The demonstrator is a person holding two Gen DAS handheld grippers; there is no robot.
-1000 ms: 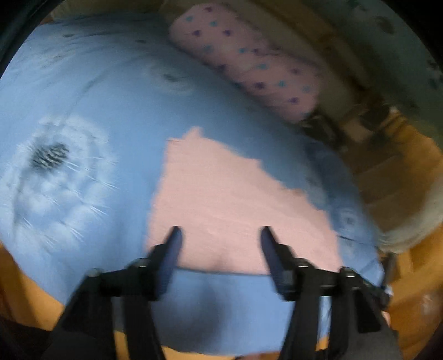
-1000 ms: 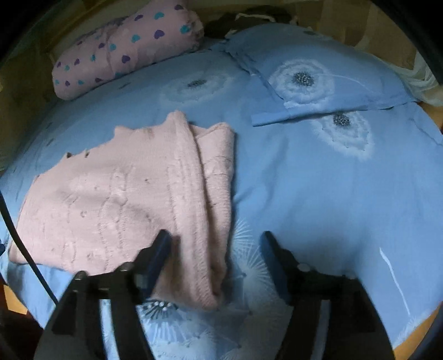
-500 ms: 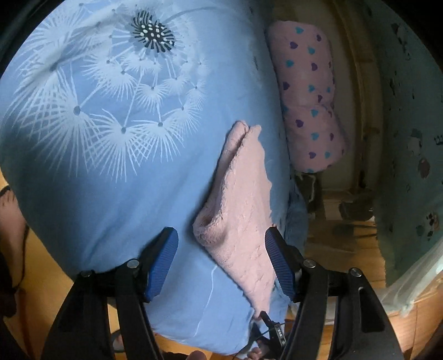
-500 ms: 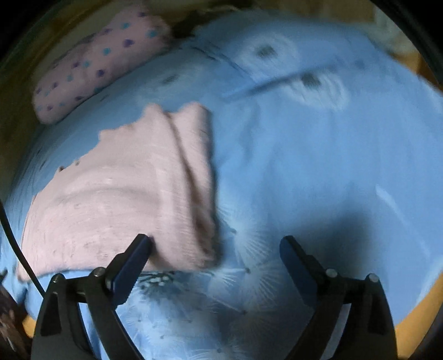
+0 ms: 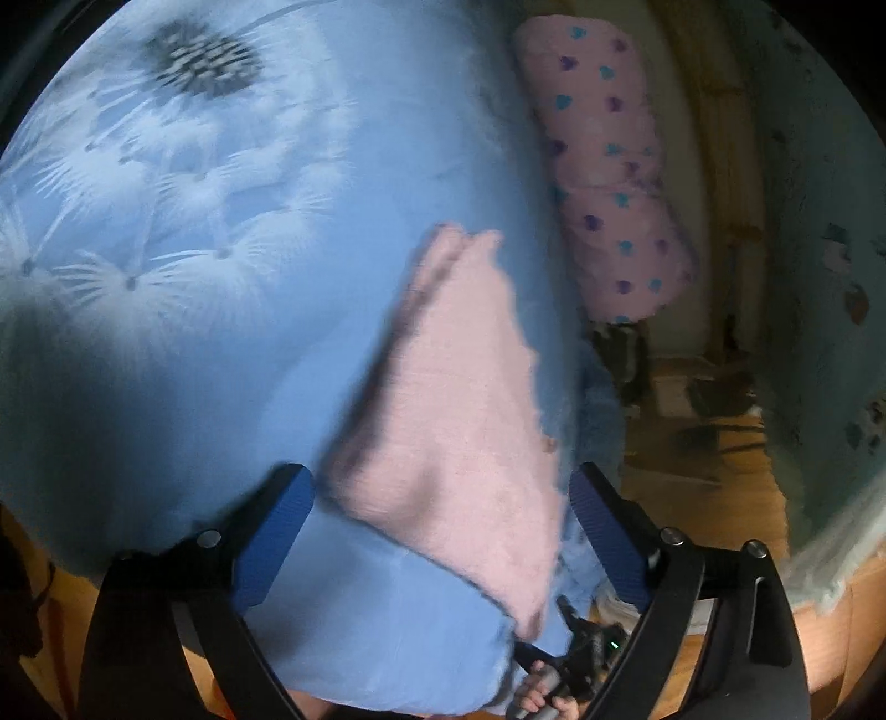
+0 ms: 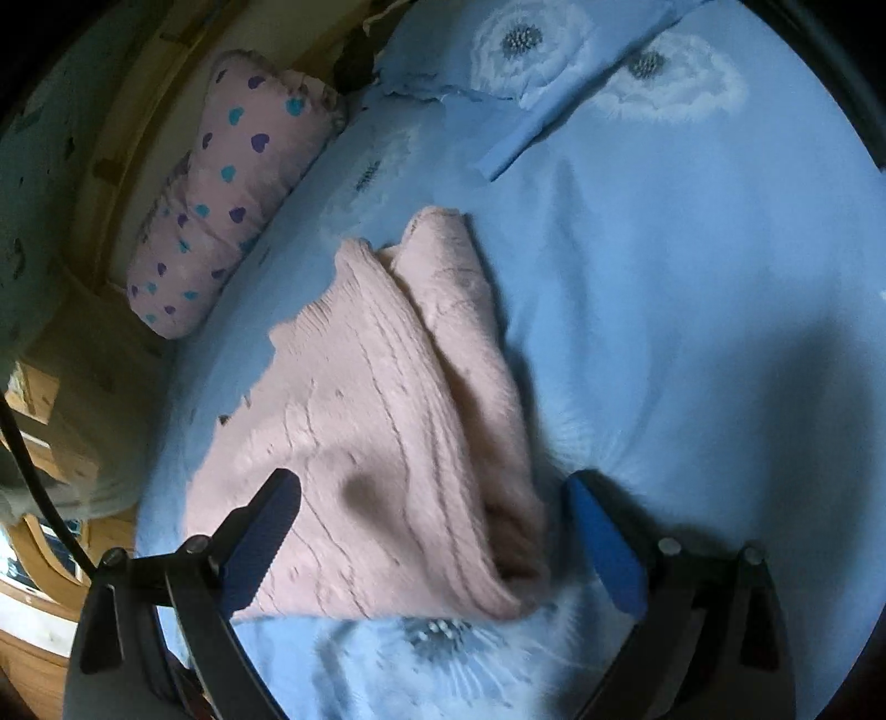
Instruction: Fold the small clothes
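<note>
A pink knitted sweater lies partly folded on the blue bedsheet, one side folded over in a thick ridge. It also shows in the left wrist view, blurred. My right gripper is open, its blue-padded fingers straddling the sweater's near edge and folded ridge. My left gripper is open, its fingers either side of the sweater's near end, close above it. Neither grips anything.
The blue sheet with white dandelion print covers the bed. A pink heart-print pillow lies along the far side, also in the left view. A blue pillowcase sits at the head. Wooden floor lies beyond the bed edge.
Both grippers have moved closer to the sweater. The left view swung round to the sweater's end. Both stayed open.
</note>
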